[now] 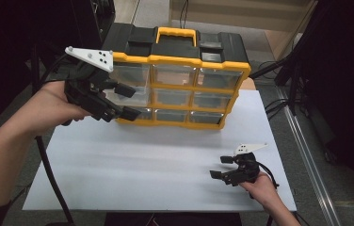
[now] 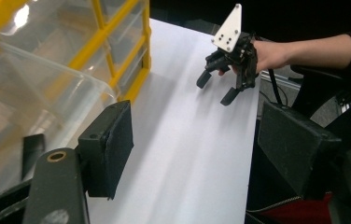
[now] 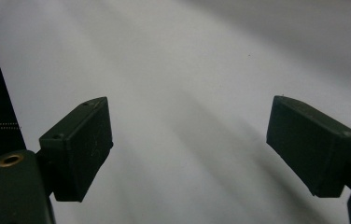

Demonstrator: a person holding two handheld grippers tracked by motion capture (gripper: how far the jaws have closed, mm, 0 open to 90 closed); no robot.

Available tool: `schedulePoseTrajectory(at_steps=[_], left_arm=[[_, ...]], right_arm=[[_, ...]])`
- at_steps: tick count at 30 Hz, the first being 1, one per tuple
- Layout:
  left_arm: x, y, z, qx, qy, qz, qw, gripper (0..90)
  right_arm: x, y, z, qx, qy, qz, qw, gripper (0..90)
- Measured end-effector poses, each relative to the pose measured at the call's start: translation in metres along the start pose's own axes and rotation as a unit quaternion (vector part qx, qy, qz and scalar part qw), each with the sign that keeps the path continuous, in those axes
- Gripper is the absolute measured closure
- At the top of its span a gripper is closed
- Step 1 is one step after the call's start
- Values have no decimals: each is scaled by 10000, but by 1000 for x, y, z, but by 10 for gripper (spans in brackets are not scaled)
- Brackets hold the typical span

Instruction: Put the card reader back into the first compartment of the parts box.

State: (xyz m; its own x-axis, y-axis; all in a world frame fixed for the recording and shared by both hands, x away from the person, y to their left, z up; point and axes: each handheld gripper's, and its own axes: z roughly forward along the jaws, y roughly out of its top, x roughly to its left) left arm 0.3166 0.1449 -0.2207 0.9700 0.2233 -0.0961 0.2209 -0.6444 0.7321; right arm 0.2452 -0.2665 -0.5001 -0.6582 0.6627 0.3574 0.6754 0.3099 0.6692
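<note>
Left hand-held gripper [image 1: 127,101] gaping at organizer [image 1: 175,80] on counter [image 1: 165,155] far edge, probably for a drawer; right hand-held gripper [image 1: 222,167] released, idle near right corner.

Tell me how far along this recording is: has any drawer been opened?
Nothing looks done: the drawers of the yellow organizer appear shut. The open left gripper sits at its left-hand drawers, holding nothing. The open right gripper is empty, low over the white table. Everything remains.

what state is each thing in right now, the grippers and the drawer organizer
left hand-held gripper: open, empty, at the organizer's left drawers
right hand-held gripper: open, empty, over the white table
drawer organizer: upright, handle on top
organizer drawers: clear; one at left looks pulled out
</note>
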Motion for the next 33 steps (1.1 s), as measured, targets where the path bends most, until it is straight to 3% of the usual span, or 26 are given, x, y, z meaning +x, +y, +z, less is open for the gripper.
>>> schedulePoseTrajectory(at_steps=[4, 6, 14, 24, 33], left_arm=[[-6, -11, 7, -96, 13, 21, 10000, 282], [-7, -19, 13, -31, 121, 64, 9999, 282], [-10, -39, 24, -102, 131, 50, 9998, 282], [-12, -74, 51, 19, 70, -98, 9999, 282], [-13, -100, 69, 25, 345, -250, 9991, 273]], right_arm=[[0, 0, 0, -7, -9, -5, 10000, 125], [0, 0, 0, -18, -14, 4, 10000, 125], [0, 0, 0, -28, -8, -8, 10000, 126], [0, 0, 0, -22, -7, -25, 10000, 126], [1, 0, 0, -21, -21, -44, 10000, 125]])
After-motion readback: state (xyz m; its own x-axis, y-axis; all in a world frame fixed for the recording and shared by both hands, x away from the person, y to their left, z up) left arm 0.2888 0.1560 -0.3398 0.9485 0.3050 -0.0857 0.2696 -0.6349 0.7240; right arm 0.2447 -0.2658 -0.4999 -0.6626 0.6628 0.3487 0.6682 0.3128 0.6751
